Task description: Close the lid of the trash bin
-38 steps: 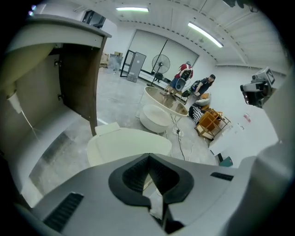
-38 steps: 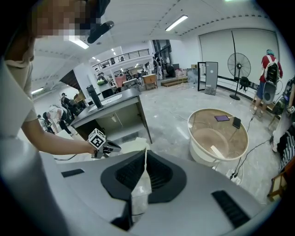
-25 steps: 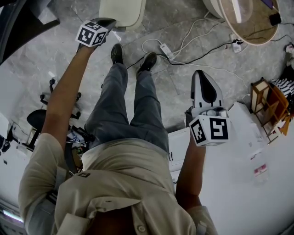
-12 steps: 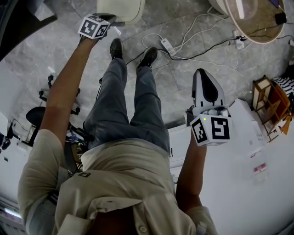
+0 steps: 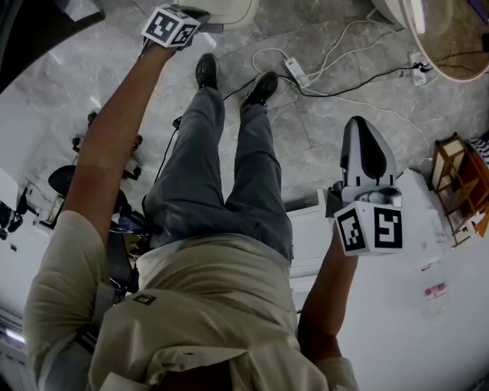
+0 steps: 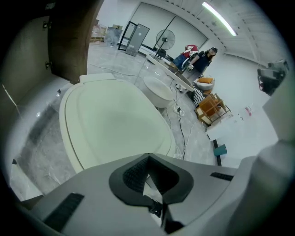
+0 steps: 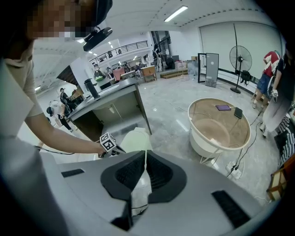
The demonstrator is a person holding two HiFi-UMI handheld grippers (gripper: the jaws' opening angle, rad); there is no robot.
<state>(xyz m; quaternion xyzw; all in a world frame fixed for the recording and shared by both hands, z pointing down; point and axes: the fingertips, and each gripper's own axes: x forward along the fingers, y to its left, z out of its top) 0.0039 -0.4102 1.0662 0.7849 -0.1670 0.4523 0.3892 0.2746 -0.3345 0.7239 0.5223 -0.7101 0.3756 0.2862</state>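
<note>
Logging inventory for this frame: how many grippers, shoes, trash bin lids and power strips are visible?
Grey grippers: 2, left gripper and right gripper
Black shoes: 2
Cream oval trash bin lid: 1
White power strip: 1
Total: 6

R gripper (image 7: 144, 152) jaws together, empty — bin lid (image 7: 134, 138) beyond.

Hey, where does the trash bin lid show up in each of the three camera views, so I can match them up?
Head view: trash bin lid at the very top edge, left of centre.
Left gripper view: large, fills the centre and left.
Right gripper view: small, left of centre, below mid-height.
Shared landmark: the round white tub, seen in all three views.
</note>
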